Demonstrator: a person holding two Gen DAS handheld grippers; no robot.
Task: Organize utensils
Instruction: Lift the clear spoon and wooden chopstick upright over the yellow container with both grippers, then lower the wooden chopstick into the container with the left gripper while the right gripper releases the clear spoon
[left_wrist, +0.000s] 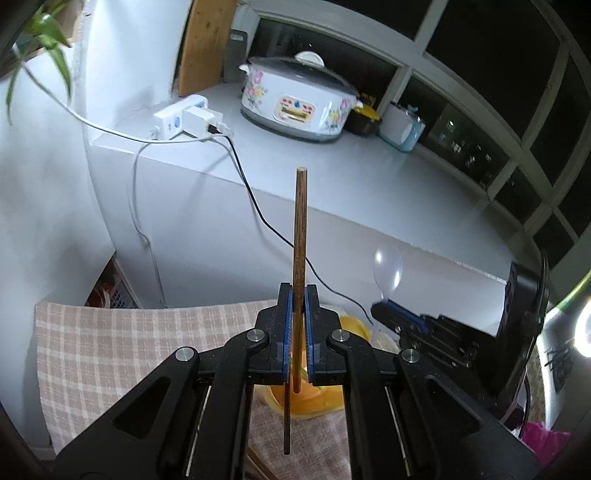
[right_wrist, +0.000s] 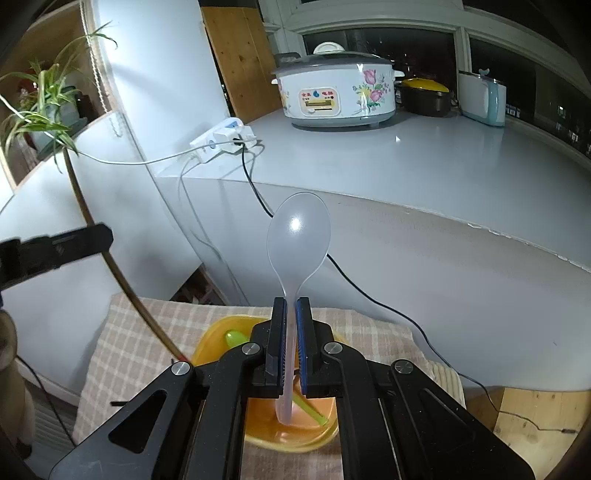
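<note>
Chopsticks (left_wrist: 299, 236), brown and wooden, stood pinched in the left hand-held gripper (left_wrist: 298, 295), long axis running up and away from the camera, tips low over the orange bowl (left_wrist: 314, 400). They looked light, stiff and smooth, likely to pivot unless held mid-shaft. The right hand-held gripper (right_wrist: 291, 306) was pressed together on the translucent spoon (right_wrist: 297, 240) by its handle, bowl end uppermost, above the cloth-covered counter (right_wrist: 129, 350).

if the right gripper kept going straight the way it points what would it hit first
Probably the grey cabinet front ahead. The right gripper, shut on the clear plastic spoon, aims above the orange container on the checked cloth; the spoon's bowl would touch first. Depth is uncertain.
</note>
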